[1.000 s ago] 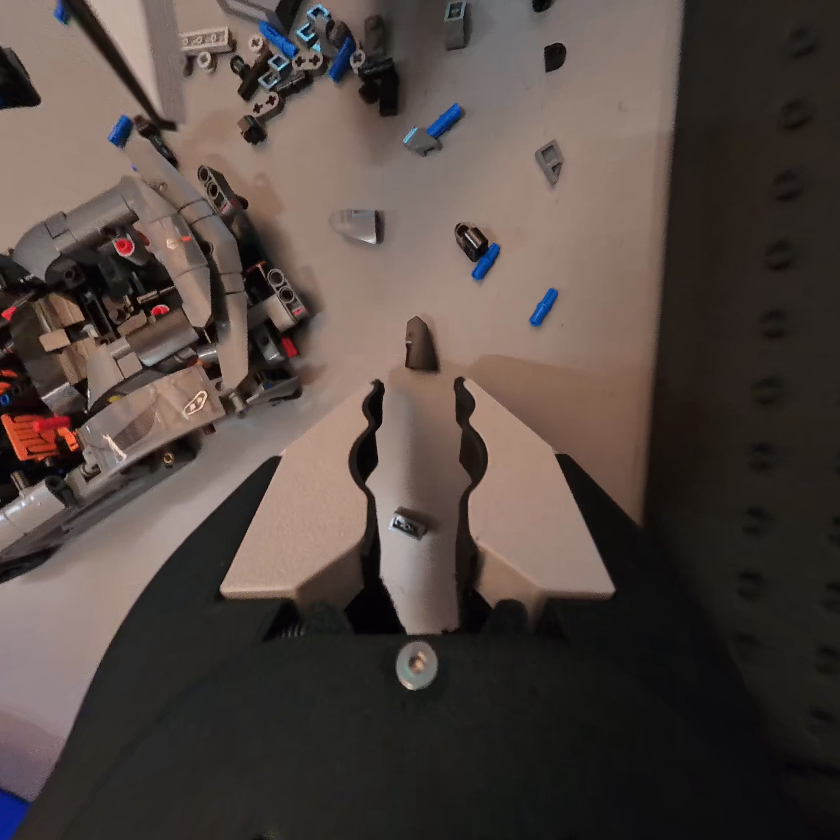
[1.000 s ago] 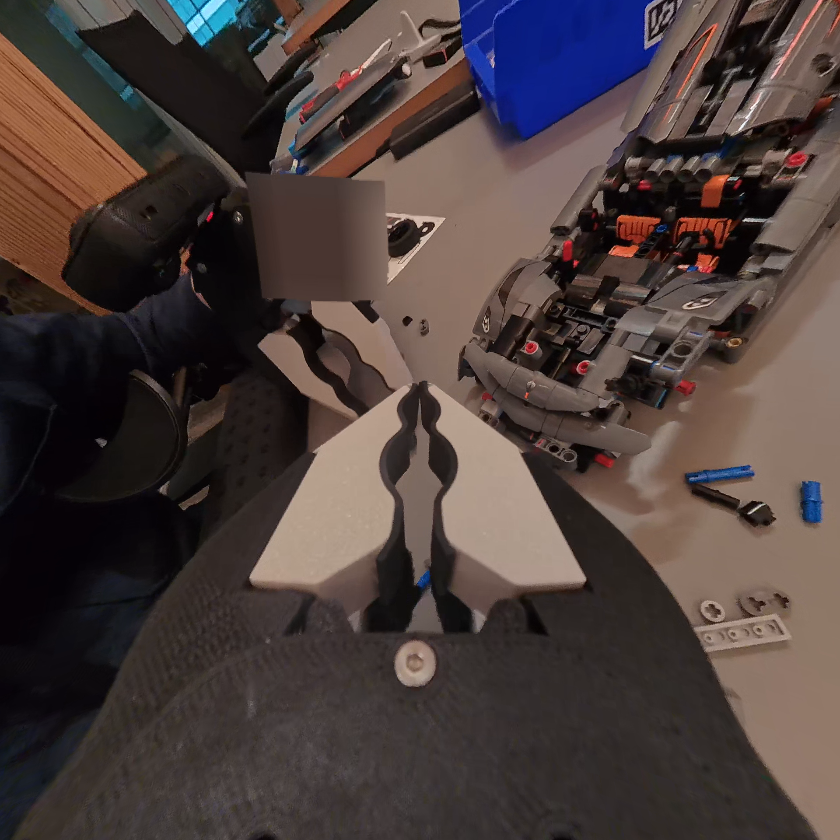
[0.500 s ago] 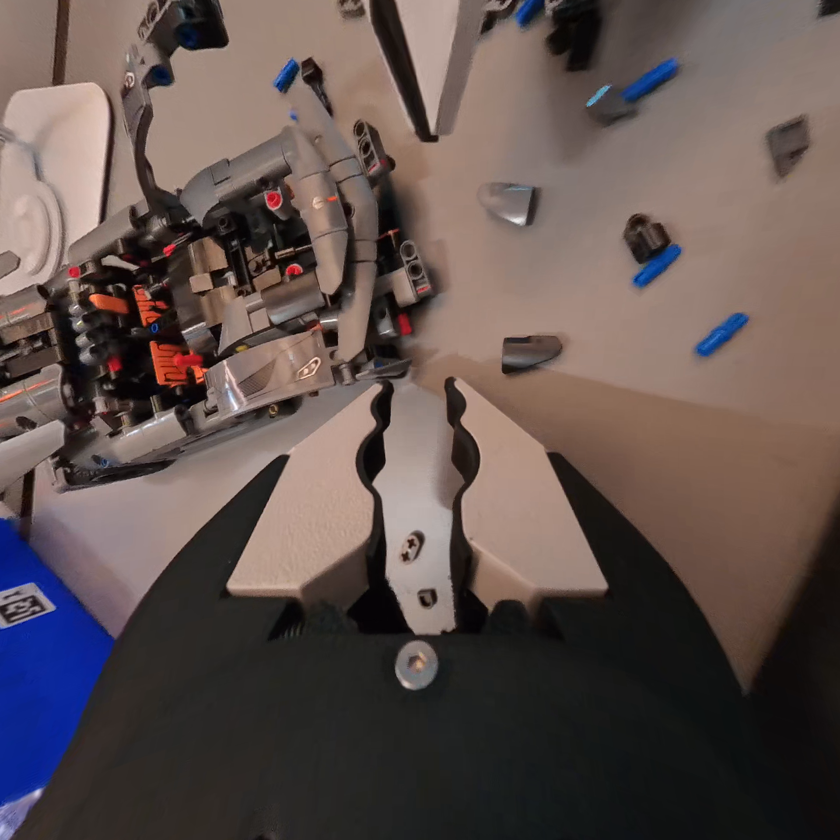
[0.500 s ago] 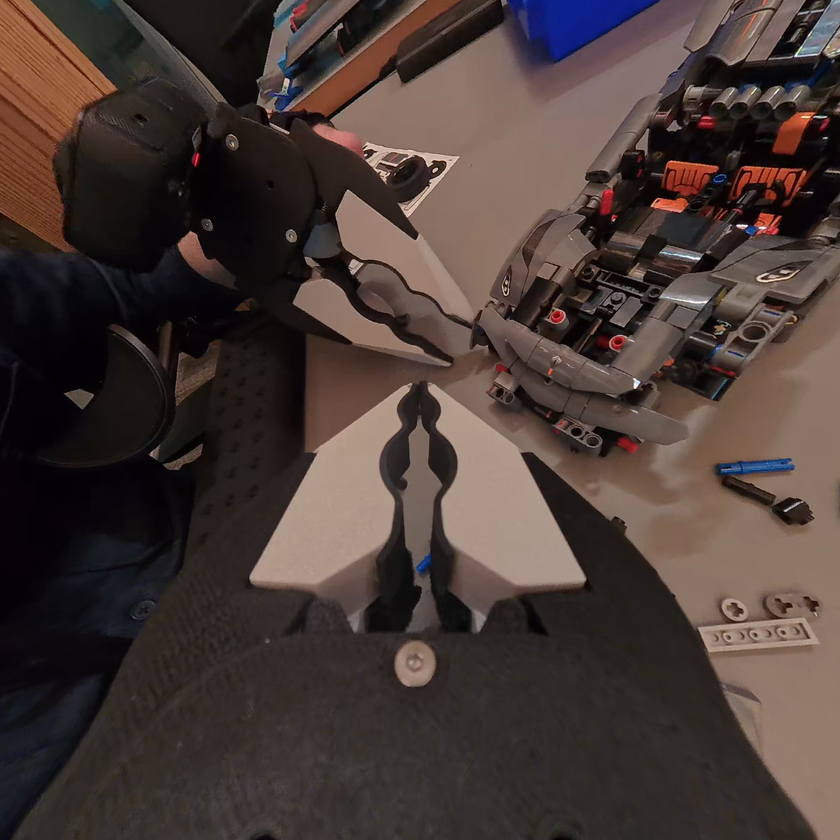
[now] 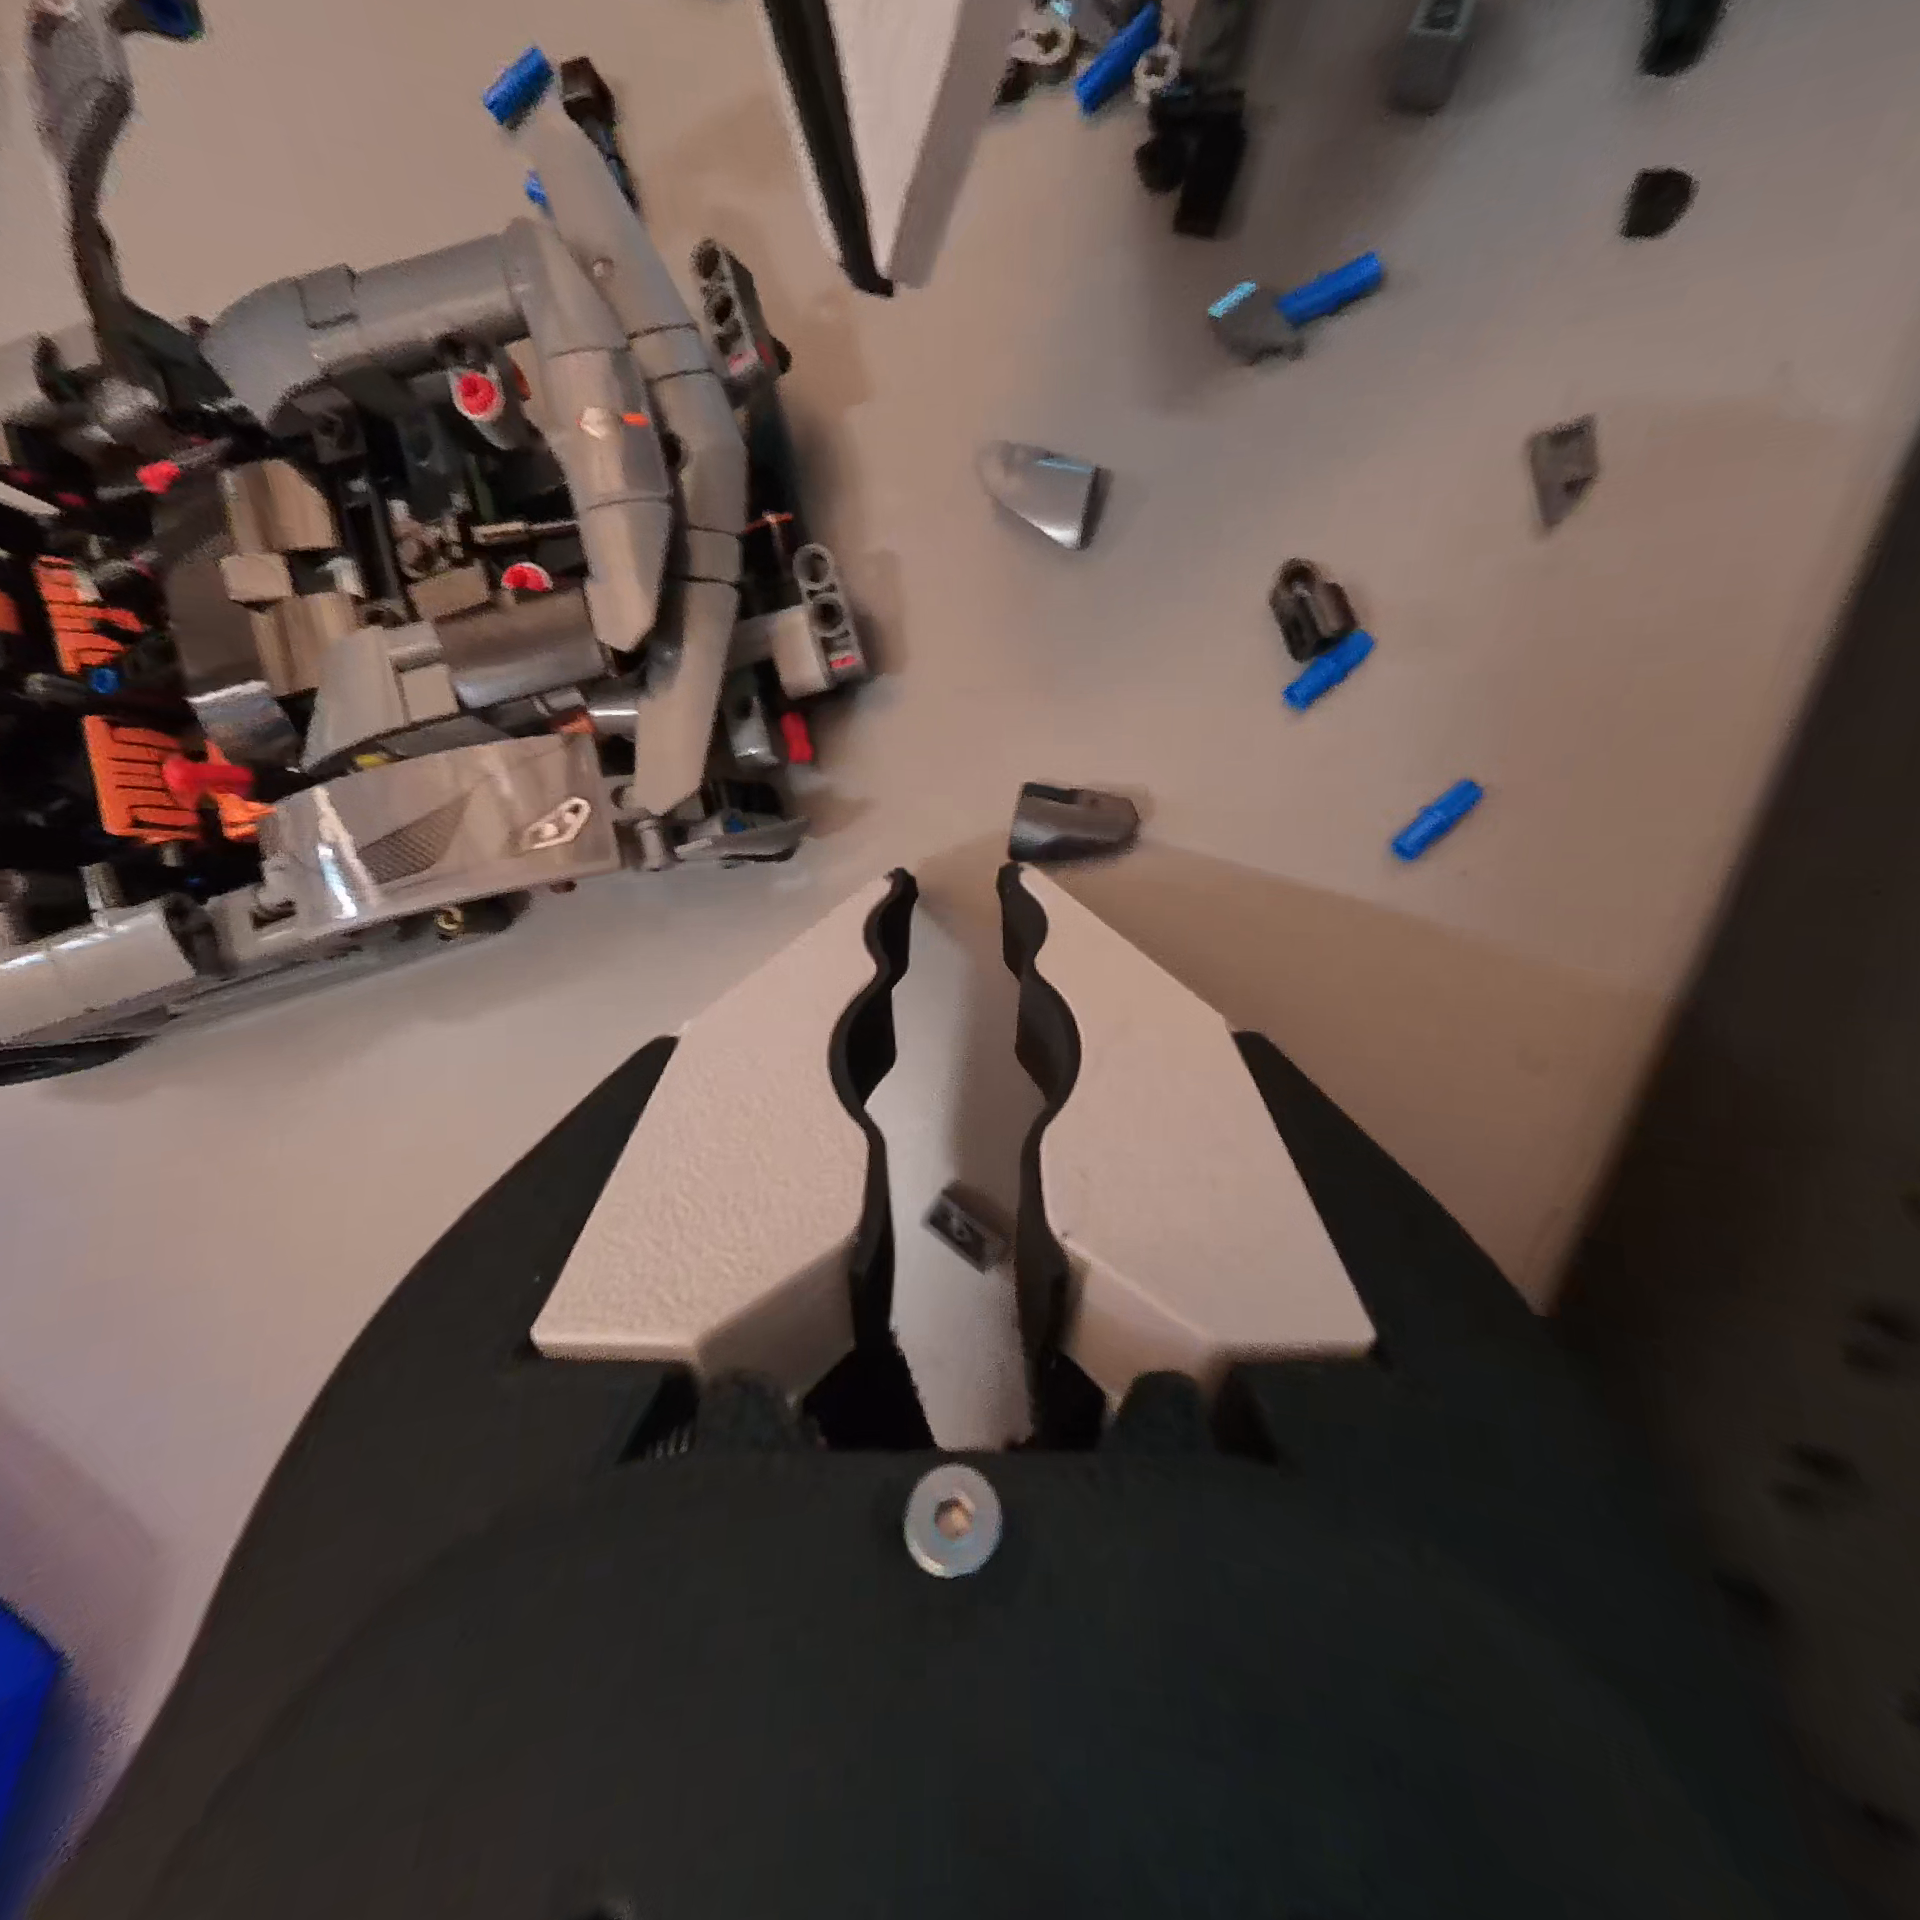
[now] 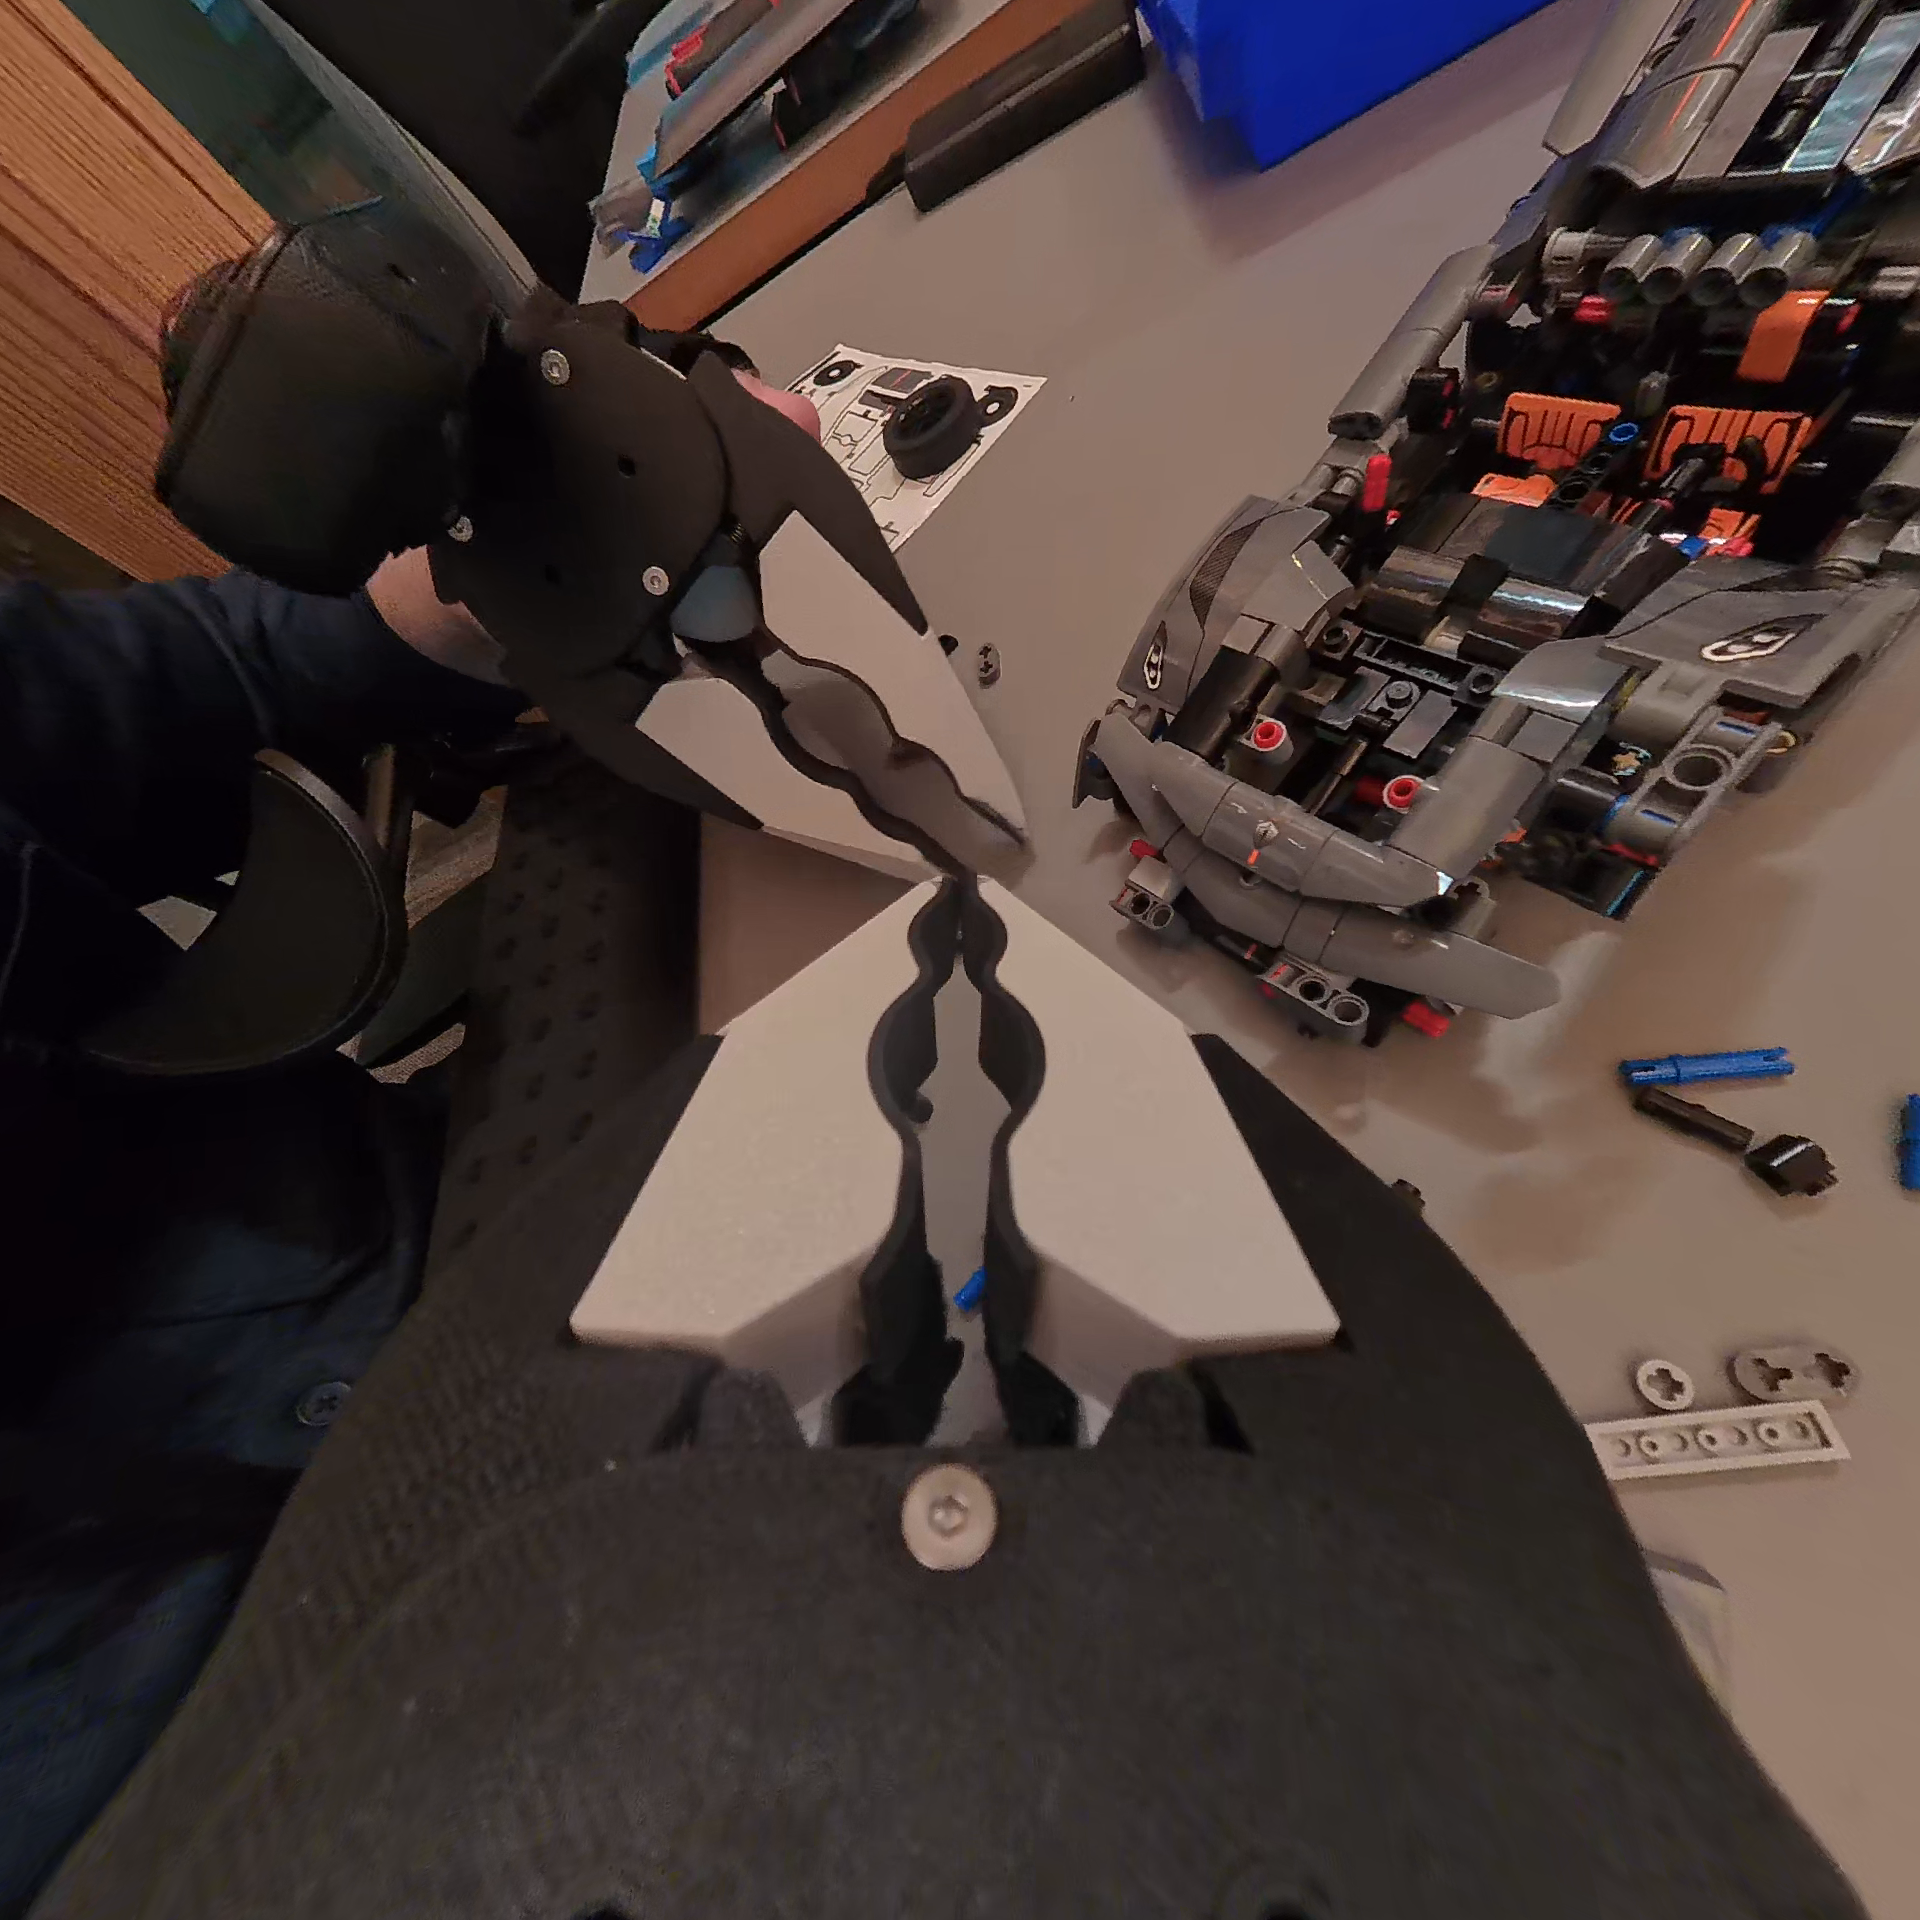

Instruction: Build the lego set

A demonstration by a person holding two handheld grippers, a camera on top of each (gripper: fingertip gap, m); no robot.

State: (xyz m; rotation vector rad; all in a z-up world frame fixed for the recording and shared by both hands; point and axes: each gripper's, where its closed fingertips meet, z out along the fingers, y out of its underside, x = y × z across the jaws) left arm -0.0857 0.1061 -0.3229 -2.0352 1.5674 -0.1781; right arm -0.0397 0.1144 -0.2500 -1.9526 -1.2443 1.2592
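Left wrist view: tongs taken first, then outward.
L tongs state: left gripper [image 5: 951,883] is seen parted by a narrow gap at the tips; nothing is held. A small grey bit [image 5: 966,1231] is seen through the gap nearer the base, lying on the table, not clamped.
R tongs state: right gripper [image 6: 958,894] is seen closed to a sliver at the tips in the right wrist view; whether anything is pinched there cannot be told. A blue speck is glimpsed deep in the slot, apparently on the table below.
Key relation: dark curved piece [image 5: 1070,821] lies just ahead of the L tips and slightly to their right, near but not touching; its long axis runs crosswise to the fingers, pointed end away to the right.
Nearer tool: L is judged nearer to that piece; R tip is seen farther up the table.
Car model [image 5: 436,623]: partly built, grey with orange inside, lies ahead-left of the L tips, nose close to them.
Loose parts: silver curved piece [image 5: 1044,494], blue pins [image 5: 1439,821], black connector [image 5: 1311,613] are scattered farther out on the table [image 5: 312,1195].
Next move, judged: a small shift right and a twist of the tongs would be needed so the piece is taken across its short width.
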